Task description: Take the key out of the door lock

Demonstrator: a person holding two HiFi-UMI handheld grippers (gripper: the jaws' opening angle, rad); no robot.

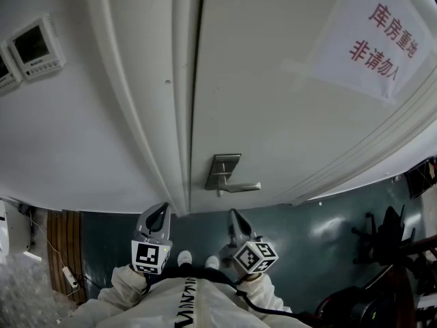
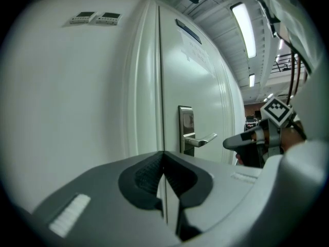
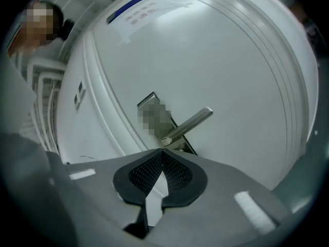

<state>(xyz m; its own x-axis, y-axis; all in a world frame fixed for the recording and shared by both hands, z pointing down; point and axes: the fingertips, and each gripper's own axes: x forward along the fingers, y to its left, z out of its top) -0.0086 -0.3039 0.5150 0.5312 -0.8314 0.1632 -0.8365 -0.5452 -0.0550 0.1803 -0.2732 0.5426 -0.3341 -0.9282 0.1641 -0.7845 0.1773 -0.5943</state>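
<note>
Red print on door sign: 库房重地 非请勿入 | left gripper, right gripper: fingers clenched, empty

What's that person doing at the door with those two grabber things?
A person stands facing a white door, holding a grey two-jaw gripper in each hand. The left gripper and the right gripper are both shut and empty. They are held low, short of the silver lever handle on its metal lock plate. Neither touches the door. I can't clearly make out a key in the lock.
</note>
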